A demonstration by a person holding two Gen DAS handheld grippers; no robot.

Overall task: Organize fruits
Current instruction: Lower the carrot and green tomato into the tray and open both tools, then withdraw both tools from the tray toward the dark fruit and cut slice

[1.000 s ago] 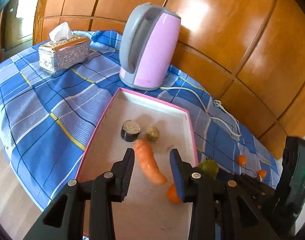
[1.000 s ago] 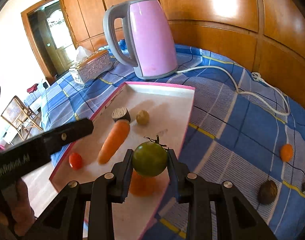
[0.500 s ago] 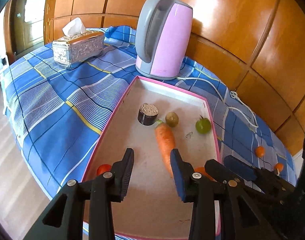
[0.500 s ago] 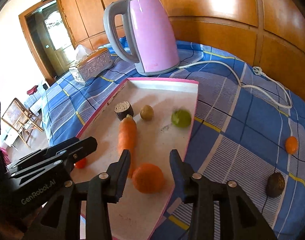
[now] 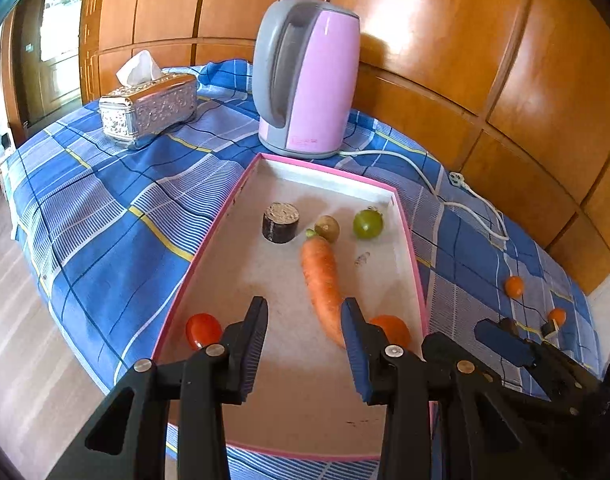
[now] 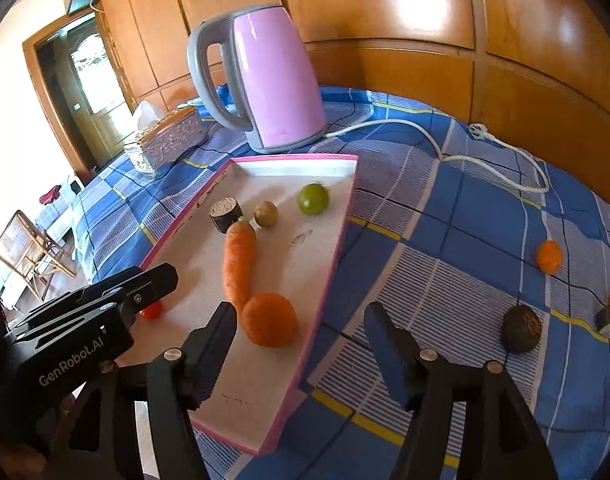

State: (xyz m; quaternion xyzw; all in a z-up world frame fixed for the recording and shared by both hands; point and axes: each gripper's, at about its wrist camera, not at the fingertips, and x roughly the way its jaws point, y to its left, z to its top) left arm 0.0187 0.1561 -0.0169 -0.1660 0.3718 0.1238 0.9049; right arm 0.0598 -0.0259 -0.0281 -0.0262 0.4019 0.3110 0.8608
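— What colours are on the cloth [image 5: 117, 200]?
— Blue squares with white stripes and yellow lines.
— And the kettle [image 5: 309, 76]?
— Pink and grey. The tray [image 6: 325, 272] has a pink rim. The carrot [image 5: 321, 276] is orange, the tomato [image 5: 203, 330] red.

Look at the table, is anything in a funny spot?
Yes. Some fruit sits outside the pink tray on the cloth: a small orange fruit and a dark round fruit. A carrot lies among the fruit inside.

Kettle [image 5: 307, 76] blocks the tray's [image 5: 209, 240] far end (near end open).
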